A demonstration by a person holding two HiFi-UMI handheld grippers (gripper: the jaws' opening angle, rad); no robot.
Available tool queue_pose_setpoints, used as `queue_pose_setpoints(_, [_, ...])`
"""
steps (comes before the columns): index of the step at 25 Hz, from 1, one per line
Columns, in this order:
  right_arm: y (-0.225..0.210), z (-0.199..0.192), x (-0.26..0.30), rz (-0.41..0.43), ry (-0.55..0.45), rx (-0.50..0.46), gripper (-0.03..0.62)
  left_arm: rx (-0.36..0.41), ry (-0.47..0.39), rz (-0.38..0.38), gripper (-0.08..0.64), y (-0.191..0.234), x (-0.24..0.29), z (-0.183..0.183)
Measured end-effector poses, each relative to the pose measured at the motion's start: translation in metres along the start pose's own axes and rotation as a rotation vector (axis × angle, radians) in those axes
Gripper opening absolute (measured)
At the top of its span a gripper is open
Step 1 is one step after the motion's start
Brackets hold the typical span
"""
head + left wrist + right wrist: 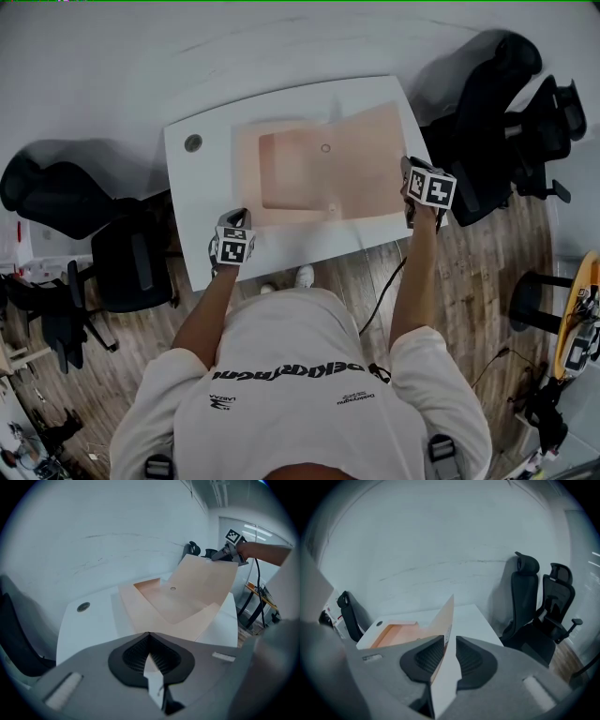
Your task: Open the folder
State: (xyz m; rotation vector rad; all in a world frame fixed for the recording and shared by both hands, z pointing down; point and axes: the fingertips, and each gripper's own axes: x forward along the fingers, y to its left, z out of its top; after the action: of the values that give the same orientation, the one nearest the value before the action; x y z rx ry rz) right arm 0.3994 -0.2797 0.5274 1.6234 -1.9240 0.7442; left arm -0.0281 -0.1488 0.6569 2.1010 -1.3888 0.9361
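Observation:
A peach-coloured folder (319, 169) lies on the white table (211, 178). Its front cover (201, 588) is raised at the right side, showing the inner pocket with a small round fastener. My right gripper (410, 183) is at the cover's right edge. In the right gripper view the cover (446, 620) stands edge-on between the jaws of that gripper (449, 641), and a gap shows beside it. My left gripper (240, 217) is at the folder's near left corner. Its jaws (149, 637) are shut on a thin pale sheet edge of the folder.
A round cable hole (193, 142) sits in the table's far left corner. Black office chairs stand to the right (487, 122) and to the left (84, 206) of the table. A cable runs over the wooden floor near the table's front edge. A wall is behind.

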Motion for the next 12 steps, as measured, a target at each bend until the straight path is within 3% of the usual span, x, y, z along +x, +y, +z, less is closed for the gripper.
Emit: queue_pose_setpoints(12, [0.033,0.020,-0.019,0.074,-0.099,-0.003,0.130,-0.068,-0.037,-0.040,-0.006,-0.009,-0.007,0.004])
